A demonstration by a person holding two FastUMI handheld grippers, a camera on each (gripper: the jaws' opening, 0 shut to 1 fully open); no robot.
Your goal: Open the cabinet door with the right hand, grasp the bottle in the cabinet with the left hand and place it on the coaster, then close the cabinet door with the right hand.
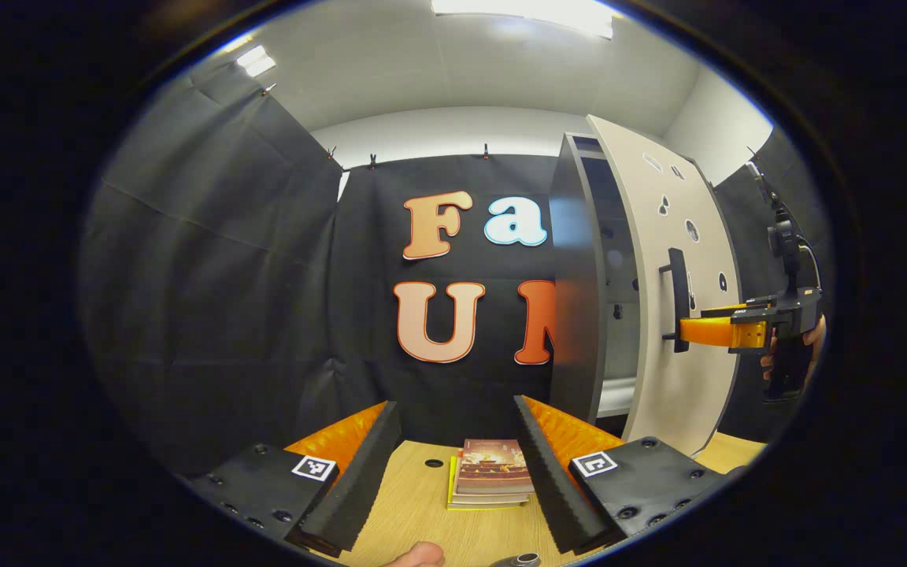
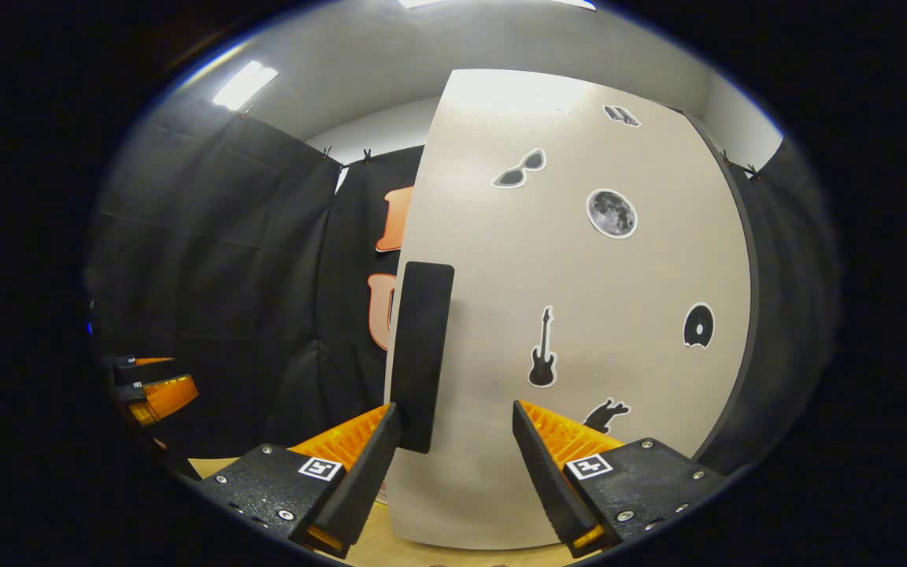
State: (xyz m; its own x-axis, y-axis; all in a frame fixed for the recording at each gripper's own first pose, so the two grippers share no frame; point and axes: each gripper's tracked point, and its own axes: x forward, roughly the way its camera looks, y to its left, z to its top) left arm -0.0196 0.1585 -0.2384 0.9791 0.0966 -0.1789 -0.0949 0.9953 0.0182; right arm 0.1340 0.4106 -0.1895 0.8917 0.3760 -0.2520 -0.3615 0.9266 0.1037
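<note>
Cabinet door [image 1: 682, 299] stands partly open at the right of the left gripper view, swung out from the dark cabinet [image 1: 575, 276], with a pale shelf interior showing in the gap between them. On the door's face sits a dark vertical handle [image 1: 678, 295], and the right gripper [image 1: 694, 327] reaches in from the right edge with its fingers at that handle, a hand behind it. In the right gripper view the same door fills the centre, dotted with stickers [image 2: 612, 213]; the handle [image 2: 420, 354] stands just above the left finger, and the right gripper [image 2: 453, 457] has its jaws spread apart with nothing clamped between them. The left gripper [image 1: 457, 465], low in its own view, is likewise released, hovering over a wooden table [image 1: 414, 504] where a small stack of books [image 1: 491, 472] lies between its fingers. I cannot make out the bottle inside the cabinet.
</note>
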